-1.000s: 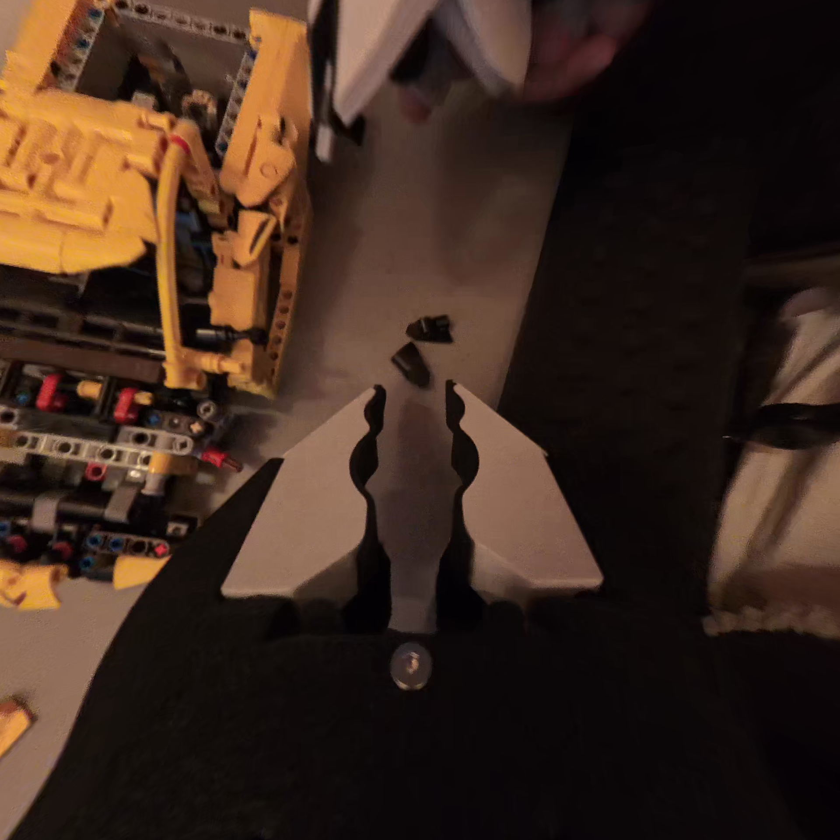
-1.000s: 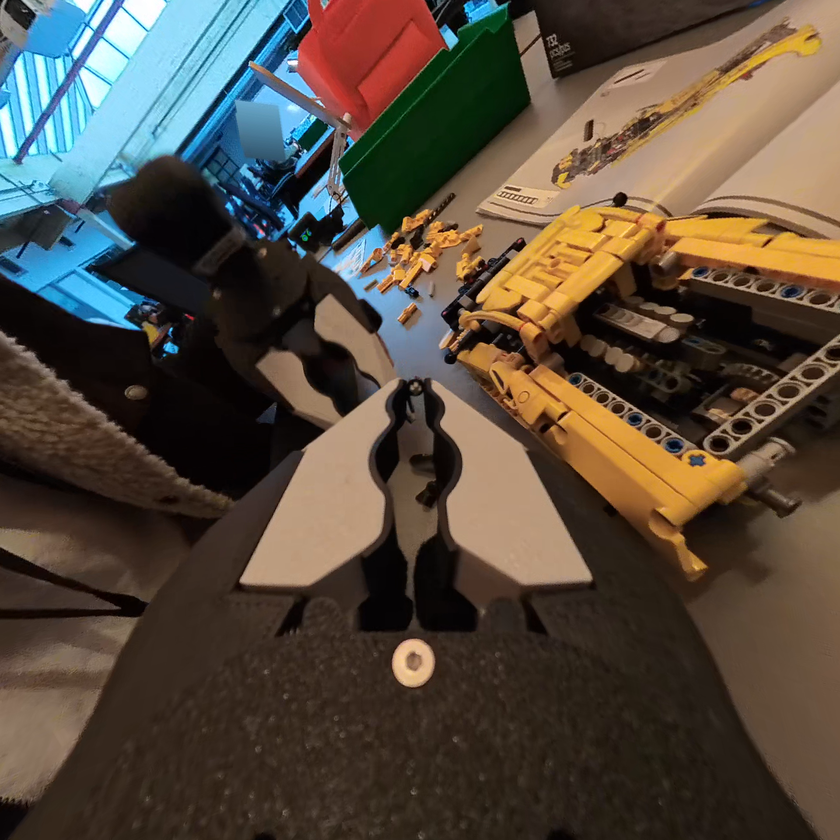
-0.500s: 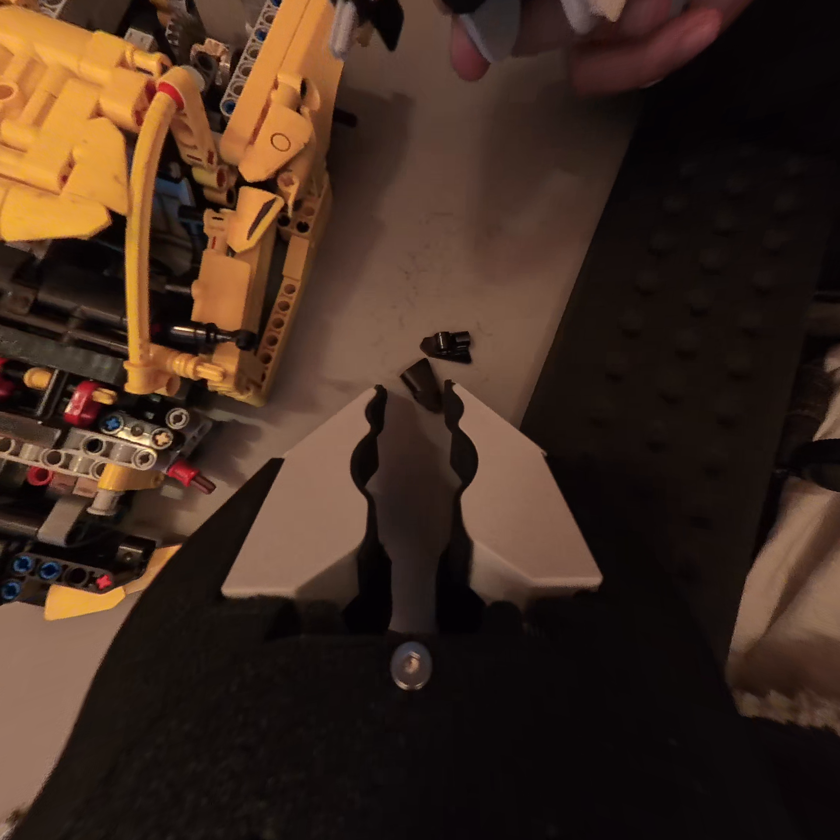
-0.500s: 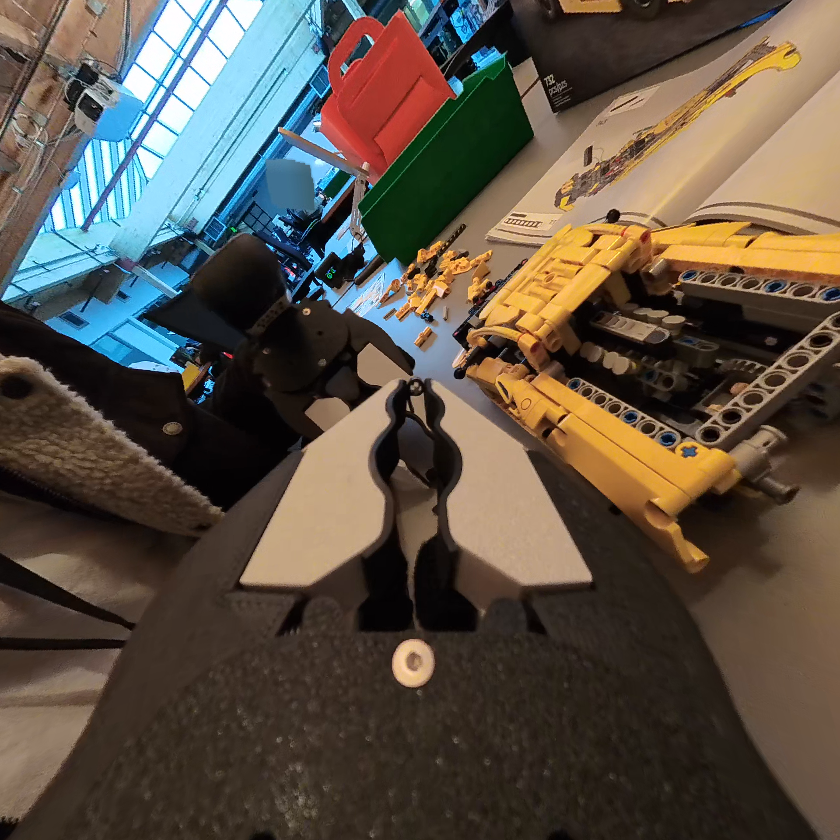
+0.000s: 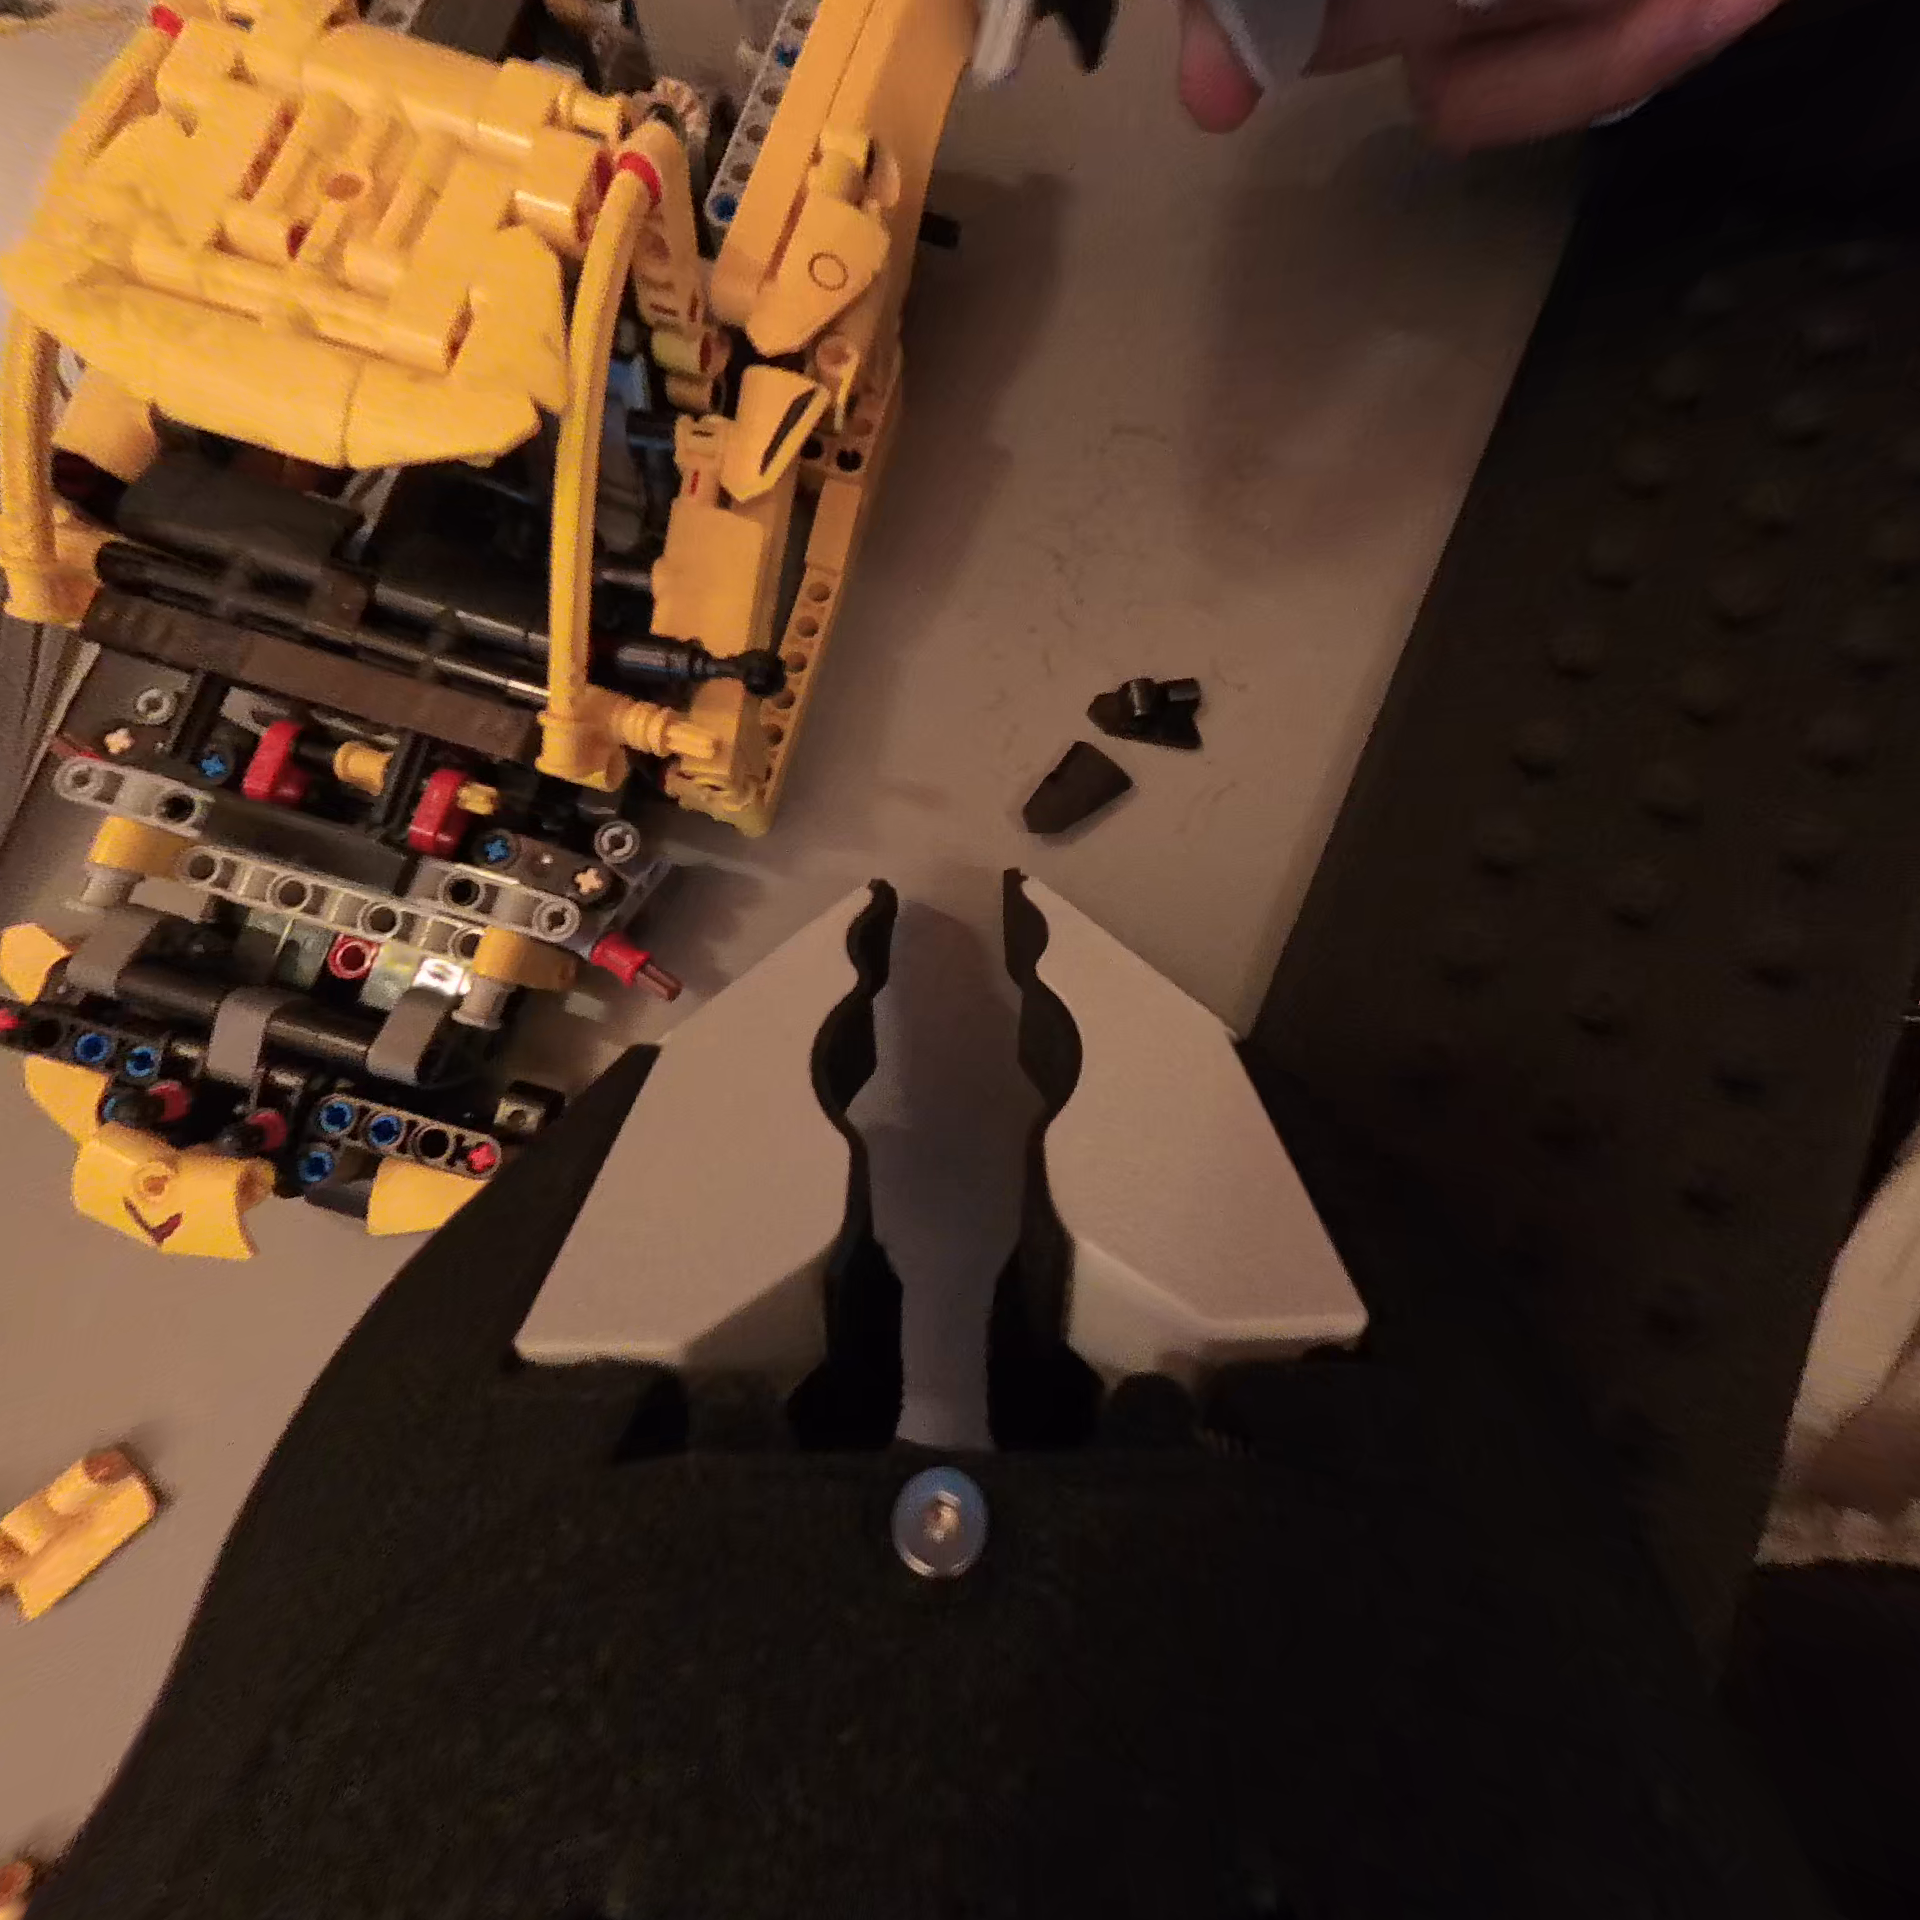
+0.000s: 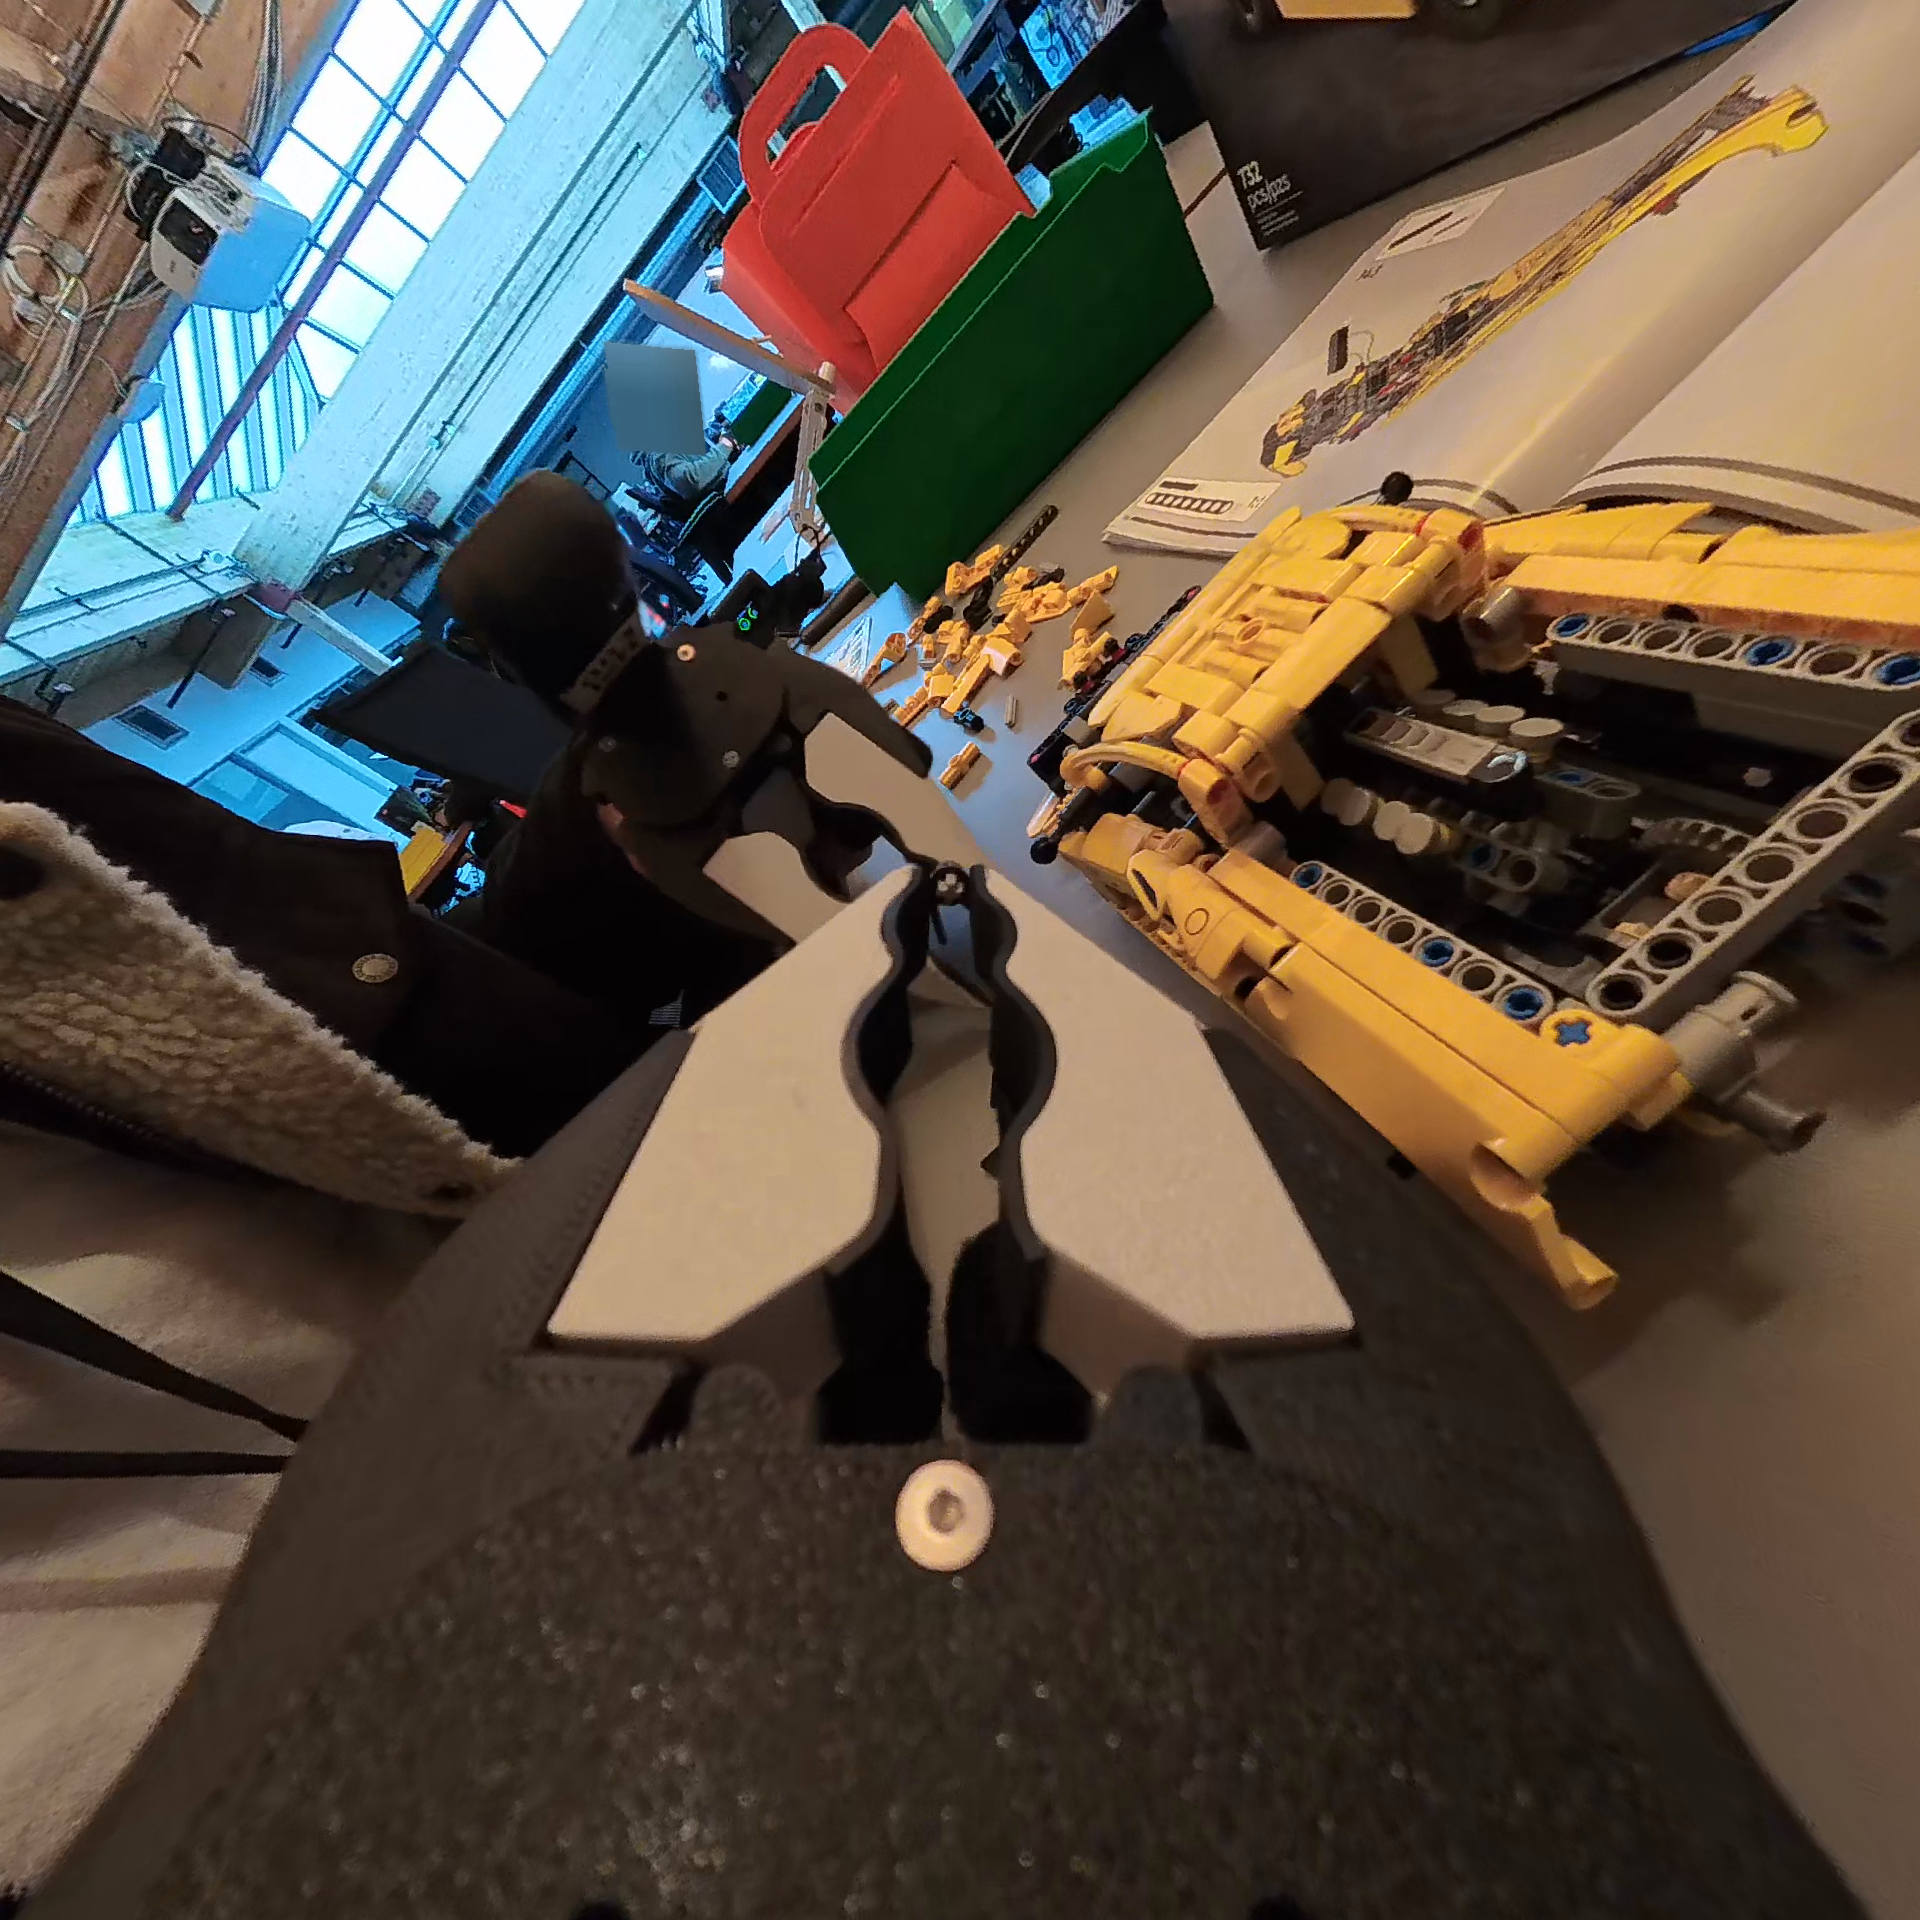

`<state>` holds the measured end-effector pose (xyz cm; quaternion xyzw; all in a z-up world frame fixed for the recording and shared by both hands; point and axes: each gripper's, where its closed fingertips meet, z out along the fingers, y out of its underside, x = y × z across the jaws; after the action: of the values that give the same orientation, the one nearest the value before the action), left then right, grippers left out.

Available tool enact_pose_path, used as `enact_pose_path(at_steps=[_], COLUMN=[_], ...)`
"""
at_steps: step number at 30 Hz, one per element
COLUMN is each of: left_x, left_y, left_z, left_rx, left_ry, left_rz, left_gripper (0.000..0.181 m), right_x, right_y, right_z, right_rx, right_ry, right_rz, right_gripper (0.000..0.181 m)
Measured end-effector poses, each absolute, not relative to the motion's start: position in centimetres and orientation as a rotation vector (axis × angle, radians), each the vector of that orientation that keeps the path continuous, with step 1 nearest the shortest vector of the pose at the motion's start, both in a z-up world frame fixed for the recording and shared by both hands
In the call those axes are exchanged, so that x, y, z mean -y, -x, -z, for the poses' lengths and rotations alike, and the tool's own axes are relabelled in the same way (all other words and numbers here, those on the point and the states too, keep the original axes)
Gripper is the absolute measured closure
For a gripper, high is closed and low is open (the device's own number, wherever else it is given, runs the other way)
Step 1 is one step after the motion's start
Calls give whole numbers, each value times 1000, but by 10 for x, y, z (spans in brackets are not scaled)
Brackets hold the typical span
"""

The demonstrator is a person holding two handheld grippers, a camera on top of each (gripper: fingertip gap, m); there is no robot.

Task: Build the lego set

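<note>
Yellow lego model [image 5: 416,499] lengthwise toward camera

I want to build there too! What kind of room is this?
Probably a big workshop or shared workspace: tall industrial windows, storage bins, and a table holding a half-built yellow Lego model.

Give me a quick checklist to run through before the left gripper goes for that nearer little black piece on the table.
1. Left gripper open and empty: ok, the fingertips stand apart with nothing between them.
2. Nearer black piece free to pick: ok, it lies loose on the table, apart from the second black piece.
3. Aim: not ok, the piece sits ahead and right of the gap.
4. Room beside the yellow model: ok, bare table lies between them.
5. Right gripper out of the way: cannot tell; it is shut on a small black part, with a finger at the left view's top edge.
</note>
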<state>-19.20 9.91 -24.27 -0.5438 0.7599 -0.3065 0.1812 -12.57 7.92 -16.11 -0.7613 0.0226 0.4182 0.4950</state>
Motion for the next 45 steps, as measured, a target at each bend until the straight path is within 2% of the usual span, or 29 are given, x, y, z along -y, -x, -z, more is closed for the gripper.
enact_pose_path(at_steps=[6,15,18,25,33,35,37,42,45], left_x=[-73,-85,-91,-78,-67,-65,-66,-61,-65], left_y=[197,185,192,198,182,181,180,184,174], left_z=[237,195,213,239,249,249,250,247,215], left_rx=[-2233,-1965,-2086,-2301,-2425,-2432,-2417,-2430,-2237], left_ry=[1265,1100,1182,1166,1041,1022,1022,991,946], left_rz=[1007,1268,1177,1127,1121,1129,1130,1172,1322], left_gripper=[160,157,161,152,151,153,165,168,170], right_x=[-79,-80,-81,-80,-80,-79,-79,-79,-78], right_y=[124,118,117,118,120,121,121,121,121], right_z=[160,159,159,161,161,160,160,158,158], right_rx=[-65,-103,-114,-107,-102,-100,-99,-102,-115], right_ry=[1835,1821,1820,1829,1826,1823,1821,1809,1804], right_rz=[-1017,-1023,-1027,-1027,-1043,-1049,-1056,-1073,-1101], right_gripper=[175,175,175,175,176,175,175,175,176])
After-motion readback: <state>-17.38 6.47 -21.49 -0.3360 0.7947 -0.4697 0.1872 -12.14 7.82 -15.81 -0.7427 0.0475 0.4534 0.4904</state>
